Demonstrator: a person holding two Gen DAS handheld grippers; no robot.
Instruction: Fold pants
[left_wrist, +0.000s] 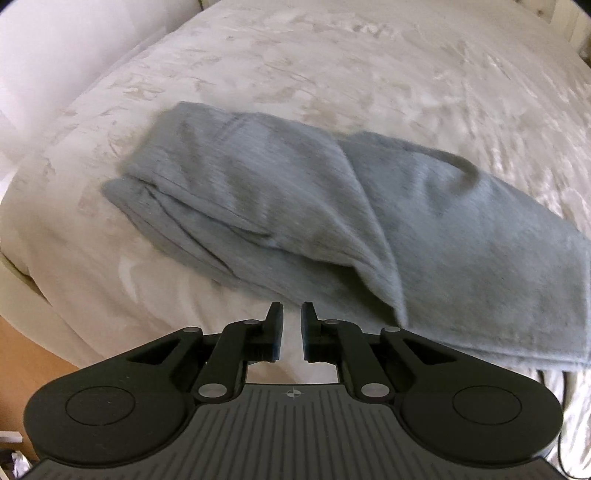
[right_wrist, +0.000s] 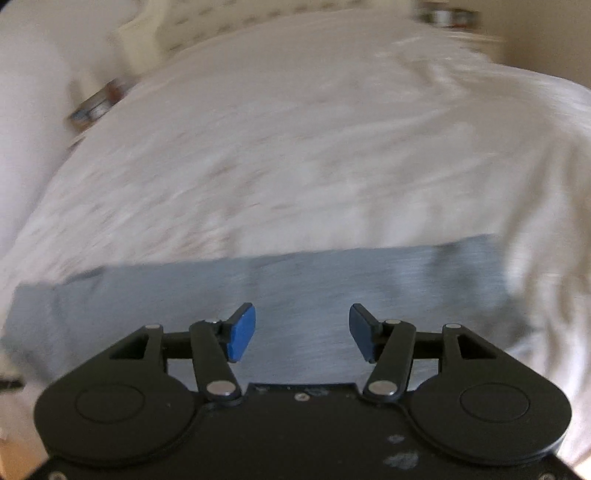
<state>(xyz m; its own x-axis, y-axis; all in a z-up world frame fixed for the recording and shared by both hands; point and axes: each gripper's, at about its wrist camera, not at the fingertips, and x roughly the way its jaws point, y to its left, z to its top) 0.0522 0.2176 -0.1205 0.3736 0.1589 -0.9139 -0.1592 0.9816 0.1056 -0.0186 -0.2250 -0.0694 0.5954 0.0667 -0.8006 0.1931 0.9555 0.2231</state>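
The grey-blue pants (left_wrist: 314, 221) lie folded over on the white bedspread (left_wrist: 332, 66), with layered edges at their left end. My left gripper (left_wrist: 291, 314) hovers just before the pants' near edge, its jaws nearly closed with a narrow gap and nothing between them. In the right wrist view the pants (right_wrist: 295, 291) show as a blurred grey band across the bed. My right gripper (right_wrist: 302, 325) is open and empty, held over that band.
The bed's left edge and a wooden floor (left_wrist: 22, 354) show at the lower left. Pillows (right_wrist: 33, 92) lie at the far left, a headboard (right_wrist: 177, 29) stands behind, and blurred items sit on a nightstand (right_wrist: 450, 18).
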